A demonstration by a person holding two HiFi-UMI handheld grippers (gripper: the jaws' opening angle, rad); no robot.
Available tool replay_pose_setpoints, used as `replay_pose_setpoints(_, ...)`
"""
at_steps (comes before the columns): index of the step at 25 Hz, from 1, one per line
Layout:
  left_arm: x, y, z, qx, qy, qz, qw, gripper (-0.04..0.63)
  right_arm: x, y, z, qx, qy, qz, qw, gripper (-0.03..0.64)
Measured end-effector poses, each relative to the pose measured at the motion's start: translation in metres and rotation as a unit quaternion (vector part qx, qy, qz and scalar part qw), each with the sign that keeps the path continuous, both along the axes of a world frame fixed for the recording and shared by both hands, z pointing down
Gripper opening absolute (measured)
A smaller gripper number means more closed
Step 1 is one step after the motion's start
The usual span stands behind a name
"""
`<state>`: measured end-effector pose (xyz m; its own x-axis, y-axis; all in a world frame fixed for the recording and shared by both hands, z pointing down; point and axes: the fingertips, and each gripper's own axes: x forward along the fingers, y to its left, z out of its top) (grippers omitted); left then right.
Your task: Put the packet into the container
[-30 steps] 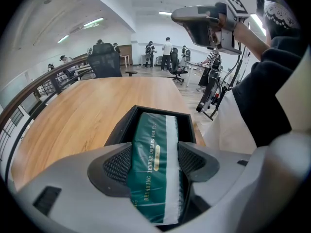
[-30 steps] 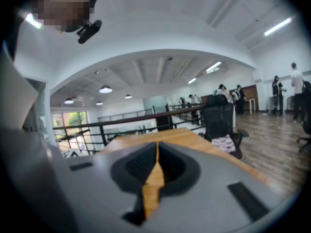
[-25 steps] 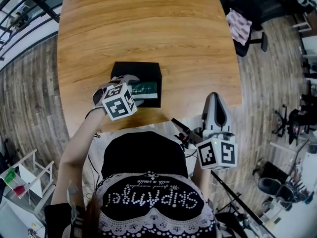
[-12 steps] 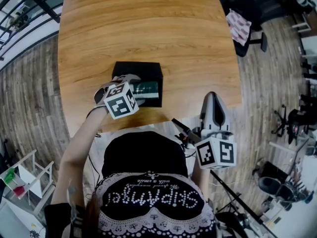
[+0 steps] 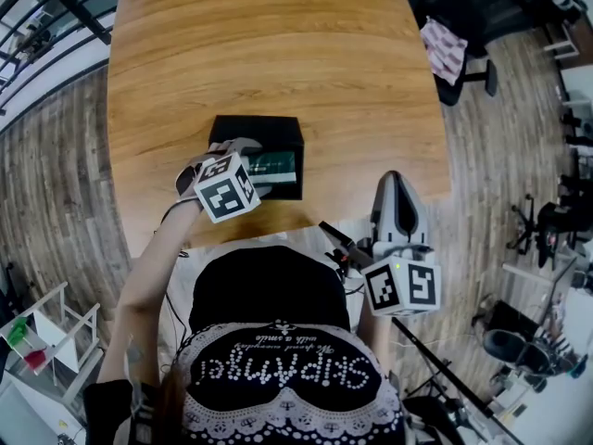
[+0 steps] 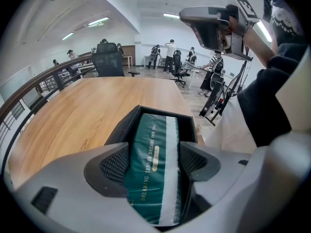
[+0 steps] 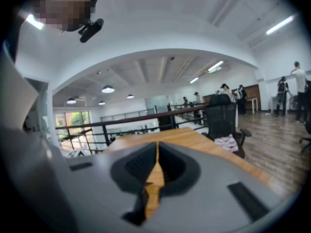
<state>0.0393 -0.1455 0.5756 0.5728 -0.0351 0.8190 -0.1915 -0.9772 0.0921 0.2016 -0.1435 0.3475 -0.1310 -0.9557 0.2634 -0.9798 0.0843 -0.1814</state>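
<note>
A black open container sits near the front edge of the wooden table. A dark green packet with a white stripe lies lengthwise inside it. My left gripper reaches into the container from the near side. In the left gripper view the packet sits between both pads, which press its long sides, and the container wall rises around it. My right gripper hangs at the table's near right edge, jaws together and holding nothing; in its own view the right gripper shows only a thin slit.
A black office chair with a pink cloth stands off the table's far right corner. A railing runs along the left. Several people stand far off across the room. A white rack is at lower left.
The right gripper has drifted slightly left and toward the person. The left gripper stays in the container on the packet.
</note>
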Motion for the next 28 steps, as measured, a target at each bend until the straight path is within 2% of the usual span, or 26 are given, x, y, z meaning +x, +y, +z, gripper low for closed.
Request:
replay_pose_setpoints(5,0.0,-0.004,-0.023,-0.016,0.044,-0.035,0.9983,0.342,0.0,-0.001,-0.001,0.0,0.0,0.0,1.0,0.035)
replay_pose_setpoints(7,0.0,-0.008,-0.035,-0.012,0.061,-0.048,0.9969,0.341,0.0,-0.002,-0.001,0.001,-0.001,-0.001,1.0,0.035)
replay_pose_setpoints(12,-0.004,-0.019,-0.064,0.026,0.092,-0.081,0.9921,0.341,-0.001,-0.003,-0.002,0.004,-0.002,-0.008,1.0,0.035)
replay_pose_setpoints(16,-0.005,-0.034,-0.102,0.066,0.149,-0.127,0.9784,0.339,-0.003,-0.002,-0.006,0.009,-0.004,-0.014,1.0,0.035)
replay_pose_setpoints(18,-0.006,-0.041,-0.121,0.074,0.192,-0.162,0.9652,0.329,-0.004,-0.002,-0.006,0.011,-0.004,-0.017,1.0,0.035)
replay_pose_setpoints(19,-0.007,-0.045,-0.132,0.076,0.217,-0.181,0.9563,0.301,-0.004,-0.002,-0.006,0.012,-0.004,-0.019,1.0,0.035)
replay_pose_setpoints(20,-0.009,-0.049,-0.143,0.077,0.242,-0.201,0.9461,0.267,-0.004,-0.003,-0.006,0.014,-0.005,-0.021,1.0,0.035)
replay_pose_setpoints(23,-0.016,-0.058,-0.176,0.081,0.306,-0.249,0.9152,0.225,-0.003,-0.003,-0.008,0.017,-0.005,-0.025,1.0,0.035)
replay_pose_setpoints(28,-0.04,-0.063,-0.228,0.139,0.361,-0.319,0.8652,0.133,-0.002,0.001,-0.015,0.028,-0.004,-0.033,0.999,0.035)
